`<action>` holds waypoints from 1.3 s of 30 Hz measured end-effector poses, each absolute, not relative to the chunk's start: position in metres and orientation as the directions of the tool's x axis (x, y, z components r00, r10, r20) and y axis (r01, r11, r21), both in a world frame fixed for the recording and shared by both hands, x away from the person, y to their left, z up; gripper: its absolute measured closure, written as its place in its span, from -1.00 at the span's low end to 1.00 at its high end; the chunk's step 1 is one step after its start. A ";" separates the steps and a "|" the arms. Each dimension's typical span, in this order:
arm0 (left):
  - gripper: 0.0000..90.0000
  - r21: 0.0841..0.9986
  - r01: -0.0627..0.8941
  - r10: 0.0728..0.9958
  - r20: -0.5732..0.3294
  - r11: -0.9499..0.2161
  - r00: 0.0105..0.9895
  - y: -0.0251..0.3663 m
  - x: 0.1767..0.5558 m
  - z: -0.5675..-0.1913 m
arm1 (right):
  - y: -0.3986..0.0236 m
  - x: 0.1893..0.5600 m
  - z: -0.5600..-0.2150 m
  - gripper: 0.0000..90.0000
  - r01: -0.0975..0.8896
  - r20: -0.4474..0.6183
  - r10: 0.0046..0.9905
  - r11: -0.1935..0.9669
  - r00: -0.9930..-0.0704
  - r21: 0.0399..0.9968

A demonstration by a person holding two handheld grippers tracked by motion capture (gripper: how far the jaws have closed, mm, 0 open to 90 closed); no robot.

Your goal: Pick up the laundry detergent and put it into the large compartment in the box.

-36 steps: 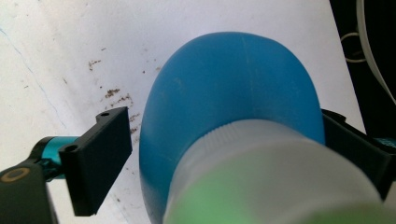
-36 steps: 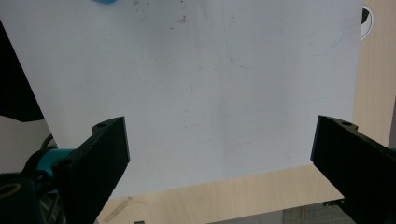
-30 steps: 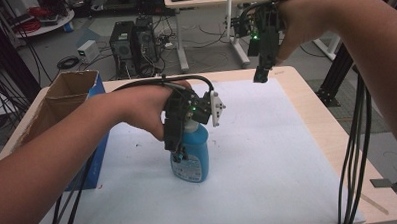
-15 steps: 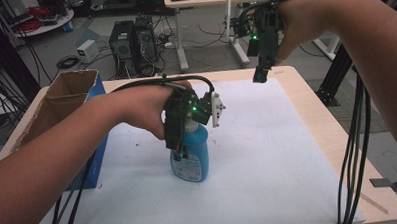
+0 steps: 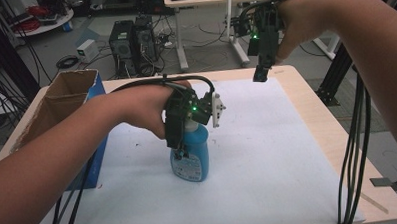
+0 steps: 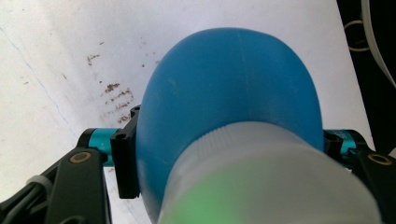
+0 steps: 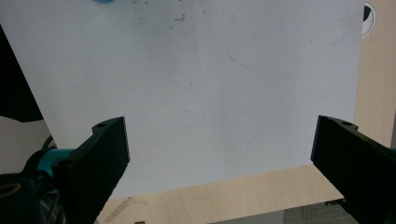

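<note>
A blue bottle (image 5: 190, 159) with a pale screw cap (image 6: 261, 177) stands upright on the white mat (image 5: 265, 144) near the table's middle. My left gripper (image 5: 184, 150) comes down over it from above. Its jaws have just been closing and now sit on both sides of the bottle's (image 6: 233, 93) shoulder, pads against it. My right gripper (image 5: 260, 71) hangs in the air above the far right part of the table. In the right gripper view its jaws stand wide apart around the right gripper's midpoint (image 7: 219, 140), with nothing between them.
An open cardboard box (image 5: 62, 99) stands at the table's left edge, with a flat blue object (image 5: 92, 158) beside it. Black cables (image 5: 353, 147) hang down at the right. Bare wood (image 5: 335, 142) borders the mat on the right.
The left gripper's jaws have drawn in against the blue bottle. Both hands and the bottle stay where they were.
</note>
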State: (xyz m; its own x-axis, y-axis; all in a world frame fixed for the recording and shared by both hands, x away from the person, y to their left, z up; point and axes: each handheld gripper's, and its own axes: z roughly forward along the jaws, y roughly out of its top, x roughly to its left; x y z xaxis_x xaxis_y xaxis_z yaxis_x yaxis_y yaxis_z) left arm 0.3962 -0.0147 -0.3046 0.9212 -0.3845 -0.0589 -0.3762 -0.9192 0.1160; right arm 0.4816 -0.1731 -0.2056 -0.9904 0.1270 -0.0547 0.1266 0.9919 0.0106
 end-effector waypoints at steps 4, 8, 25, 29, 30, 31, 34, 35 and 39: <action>-0.29 0.116 -0.376 -0.385 -0.060 -0.919 0.921 -0.015 0.396 -0.304 | -0.174 0.482 -0.206 -0.92 0.126 -0.055 0.127 0.992 -0.990 0.012; -0.25 0.114 -0.377 -0.385 -0.062 -0.919 0.921 -0.016 0.395 -0.304 | -0.174 0.482 -0.206 -0.92 0.127 -0.052 0.127 0.992 -0.991 0.012; -0.11 0.069 -0.316 -0.320 -0.050 -0.946 0.946 -0.020 0.392 -0.303 | -0.172 0.482 -0.208 -0.92 0.125 -0.052 0.126 0.992 -0.991 0.006; -0.11 0.068 -0.295 -0.299 -0.067 -0.953 0.952 -0.018 0.390 -0.300 | -0.171 0.481 -0.209 -0.92 0.121 -0.053 0.121 0.993 -0.991 0.002; -0.11 0.071 -0.296 -0.301 -0.071 -0.952 0.951 -0.017 0.389 -0.298 | -0.171 0.481 -0.210 -0.92 0.123 -0.053 0.123 0.992 -0.991 -0.001; -0.11 0.072 -0.286 -0.291 -0.073 -0.955 0.954 -0.016 0.389 -0.296 | -0.171 0.480 -0.210 -0.92 0.123 -0.052 0.123 0.992 -0.991 -0.004; -0.11 0.079 -0.264 -0.270 -0.085 -0.961 0.959 -0.010 0.386 -0.286 | -0.170 0.480 -0.210 -0.92 0.121 -0.054 0.121 0.993 -0.991 -0.003; -0.11 0.079 -0.264 -0.270 -0.085 -0.961 0.959 -0.010 0.386 -0.286 | -0.169 0.481 -0.210 -0.92 0.120 -0.052 0.120 0.993 -0.991 -0.003; -0.11 0.102 -0.198 -0.209 -0.102 -0.975 0.973 -0.001 0.389 -0.268 | -0.167 0.481 -0.210 -0.92 0.113 -0.052 0.113 0.994 -0.992 -0.001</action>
State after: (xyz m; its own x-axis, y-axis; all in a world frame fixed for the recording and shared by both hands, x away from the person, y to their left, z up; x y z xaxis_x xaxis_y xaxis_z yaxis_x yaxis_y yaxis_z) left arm 0.3891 -0.0011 -0.2679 0.9726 -0.2087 -0.1020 -0.1985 -0.9747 0.1024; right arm 0.4807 -0.1673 -0.2103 -0.9923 0.1127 -0.0521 0.1129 0.9936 -0.0008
